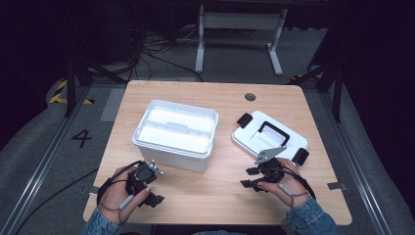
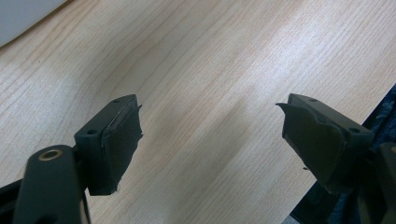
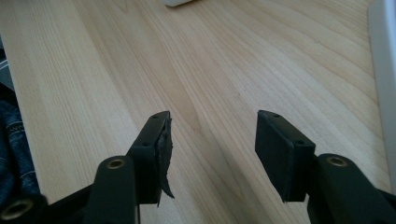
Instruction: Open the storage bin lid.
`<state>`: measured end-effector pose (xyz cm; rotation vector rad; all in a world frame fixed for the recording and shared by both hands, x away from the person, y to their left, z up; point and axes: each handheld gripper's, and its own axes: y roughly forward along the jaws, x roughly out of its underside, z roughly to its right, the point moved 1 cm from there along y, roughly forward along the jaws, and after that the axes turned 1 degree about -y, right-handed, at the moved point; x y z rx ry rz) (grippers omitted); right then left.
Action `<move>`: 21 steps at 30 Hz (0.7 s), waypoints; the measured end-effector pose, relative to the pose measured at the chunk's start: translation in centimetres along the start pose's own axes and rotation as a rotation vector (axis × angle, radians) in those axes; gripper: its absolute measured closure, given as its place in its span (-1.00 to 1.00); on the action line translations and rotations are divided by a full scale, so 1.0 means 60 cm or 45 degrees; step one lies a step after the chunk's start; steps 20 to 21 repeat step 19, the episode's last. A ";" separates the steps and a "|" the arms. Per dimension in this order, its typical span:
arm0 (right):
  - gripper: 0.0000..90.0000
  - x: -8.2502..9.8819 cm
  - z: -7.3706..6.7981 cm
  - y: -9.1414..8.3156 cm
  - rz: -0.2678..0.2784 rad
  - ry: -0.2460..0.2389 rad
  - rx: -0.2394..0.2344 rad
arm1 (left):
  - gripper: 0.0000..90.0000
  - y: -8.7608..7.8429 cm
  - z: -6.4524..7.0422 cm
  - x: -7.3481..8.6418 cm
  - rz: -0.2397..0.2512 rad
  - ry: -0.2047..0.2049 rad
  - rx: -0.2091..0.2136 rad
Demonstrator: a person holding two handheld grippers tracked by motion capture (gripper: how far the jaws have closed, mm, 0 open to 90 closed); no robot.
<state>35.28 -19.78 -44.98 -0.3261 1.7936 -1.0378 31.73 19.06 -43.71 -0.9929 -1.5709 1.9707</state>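
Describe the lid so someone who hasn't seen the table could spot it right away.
Start at the wooden table. Its biggest item is the open white box, left of centre. The lid lies flat to the right of the box, just beyond the right gripper; unlike the box, it is shallow, with a black handle and black corner clips.

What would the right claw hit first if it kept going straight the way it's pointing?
Probably just bare table. The right claw is open and points across the wood; farther along, a white corner, likely the box, sits near that line, though depth is hard to judge.
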 end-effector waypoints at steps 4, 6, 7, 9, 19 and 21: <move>0.05 0.004 -0.001 0.007 0.042 -0.010 0.029 | -0.54 -0.001 0.000 0.000 -0.009 -0.001 -0.007; 0.07 0.009 -0.001 0.013 0.062 -0.013 0.065 | -0.54 0.000 -0.001 0.000 -0.008 0.003 -0.002; 0.07 0.012 -0.002 0.016 0.070 -0.013 0.071 | -0.54 0.000 -0.001 0.000 -0.001 0.003 -0.003; 0.07 0.017 -0.004 0.023 0.082 -0.015 0.066 | -0.54 0.000 -0.002 0.000 0.006 0.001 0.004; 0.07 0.022 -0.011 0.040 0.071 -0.043 0.066 | -0.54 0.001 -0.003 0.001 0.012 -0.001 0.002; 0.07 0.022 -0.011 0.040 0.071 -0.043 0.066 | -0.54 0.001 -0.003 0.001 0.012 -0.001 0.002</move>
